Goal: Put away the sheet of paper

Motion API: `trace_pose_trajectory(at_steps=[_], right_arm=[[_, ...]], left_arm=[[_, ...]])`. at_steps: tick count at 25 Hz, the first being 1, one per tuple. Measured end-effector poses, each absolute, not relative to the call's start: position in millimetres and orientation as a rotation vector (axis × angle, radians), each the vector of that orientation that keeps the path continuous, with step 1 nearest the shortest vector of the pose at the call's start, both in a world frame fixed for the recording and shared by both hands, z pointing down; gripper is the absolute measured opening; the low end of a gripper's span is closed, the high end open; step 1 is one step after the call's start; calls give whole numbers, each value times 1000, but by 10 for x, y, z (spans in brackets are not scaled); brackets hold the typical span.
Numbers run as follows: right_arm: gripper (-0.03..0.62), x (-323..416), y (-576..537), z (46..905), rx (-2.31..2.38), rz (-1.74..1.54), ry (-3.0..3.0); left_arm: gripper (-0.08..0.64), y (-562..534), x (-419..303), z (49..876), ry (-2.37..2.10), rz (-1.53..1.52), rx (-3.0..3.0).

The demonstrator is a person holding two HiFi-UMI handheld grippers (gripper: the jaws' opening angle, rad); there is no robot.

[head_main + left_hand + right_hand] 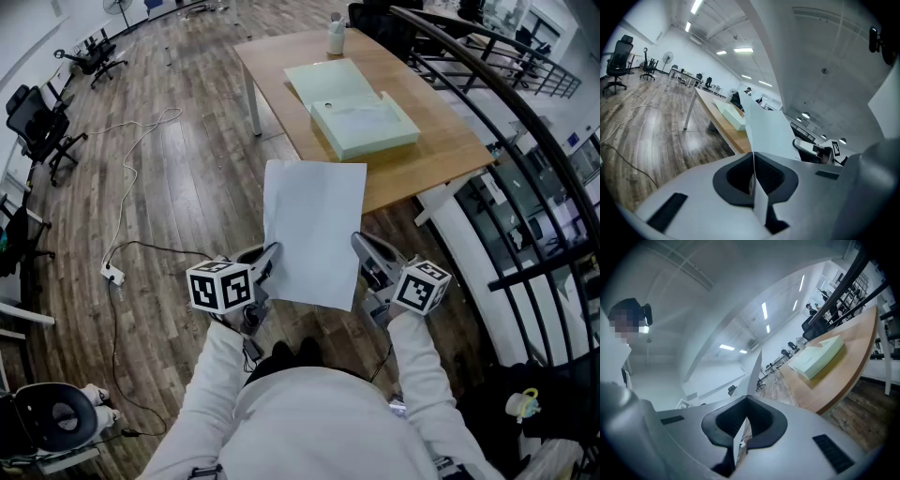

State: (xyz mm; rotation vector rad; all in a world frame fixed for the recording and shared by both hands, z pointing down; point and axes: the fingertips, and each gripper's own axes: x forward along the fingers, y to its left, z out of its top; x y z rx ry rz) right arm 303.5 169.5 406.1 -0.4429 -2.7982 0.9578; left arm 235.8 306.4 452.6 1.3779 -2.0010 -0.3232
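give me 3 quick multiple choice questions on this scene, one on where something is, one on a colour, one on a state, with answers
1. Where is the pale green shallow box?
A on the light wooden table
B on the floor
C on an office chair

2. What colour is the flat sheet of paper held up in front of the person?
A yellow
B white
C blue

3. How does the left gripper stand?
A wide open and empty
B shut on a cable
C shut on the sheet of paper's edge

Answers:
1 A, the head view shows the box resting on the tabletop.
2 B, the sheet is plain white in every view.
3 C, the left gripper view shows the jaws together with the paper's edge pinched between them.
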Motion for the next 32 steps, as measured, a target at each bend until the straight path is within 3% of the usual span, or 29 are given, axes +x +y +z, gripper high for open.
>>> trace_pose_trajectory(at_steps=[20, 32], right_arm=[[28, 3014, 1610, 4102, -439, 923, -2823], [28, 2470, 1356, 4170, -409, 927, -2823]], left_arm=[[17, 2983, 2377, 4525, -2053, -284, 1356], [17, 2755, 1859, 4575, -2036, -320, 1353]])
